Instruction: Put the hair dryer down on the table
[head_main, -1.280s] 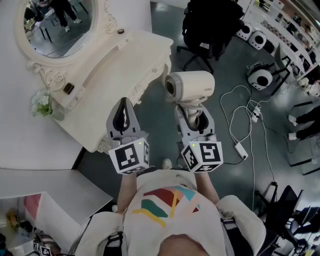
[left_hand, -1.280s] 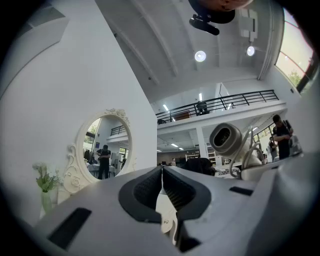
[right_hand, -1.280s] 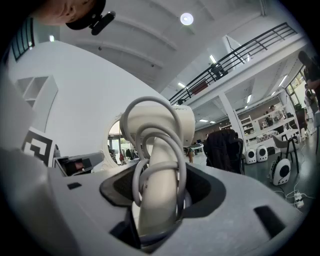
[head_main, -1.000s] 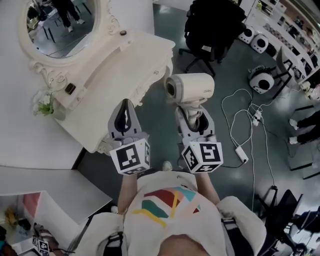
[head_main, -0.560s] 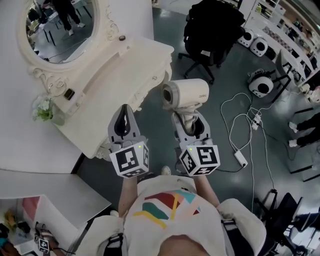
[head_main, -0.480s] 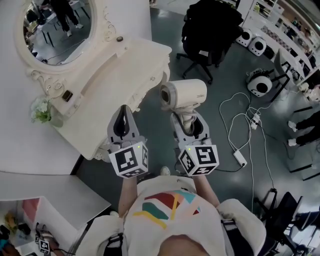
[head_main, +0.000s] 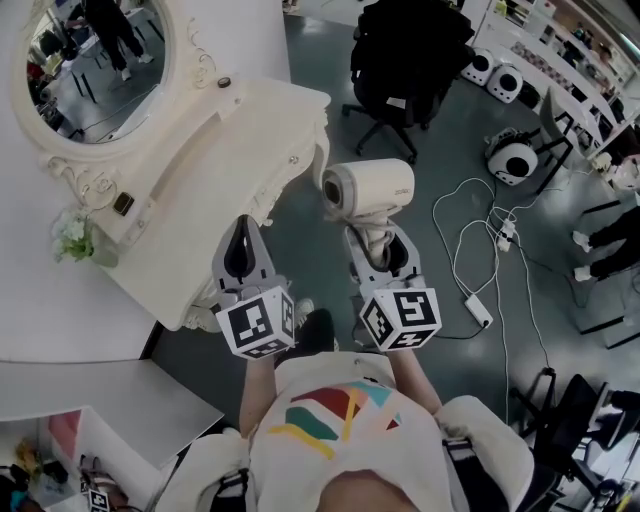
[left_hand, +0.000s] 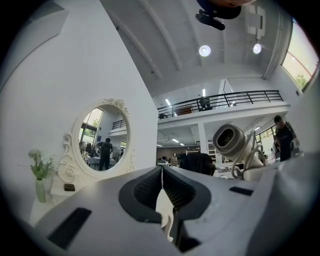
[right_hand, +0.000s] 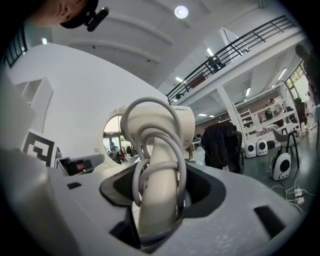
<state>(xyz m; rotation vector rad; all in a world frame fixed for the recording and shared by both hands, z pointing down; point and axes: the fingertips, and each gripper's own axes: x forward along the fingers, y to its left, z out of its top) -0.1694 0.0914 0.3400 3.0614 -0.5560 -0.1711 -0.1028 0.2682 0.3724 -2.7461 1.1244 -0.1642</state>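
While the right gripper (head_main: 378, 245) clamps the handle of the cream hair dryer (head_main: 372, 187), cord looped round it, the dryer hangs above the grey floor (head_main: 310, 255) just right of the white dressing table (head_main: 215, 175); the left gripper (head_main: 243, 228) has its jaws pressed together, empty.

The hair dryer (head_main: 372, 188) is cream-white, with a short thick barrel and a round open end. It sits near the middle of the head view, barrel level and open end turned left, with its cord looped round the handle. The handle is clamped between the jaws of the right gripper (head_main: 382, 245). It hangs off the worktop (head_main: 240, 170), a cream dressing table with carved edges at the upper left, just beside its right edge.
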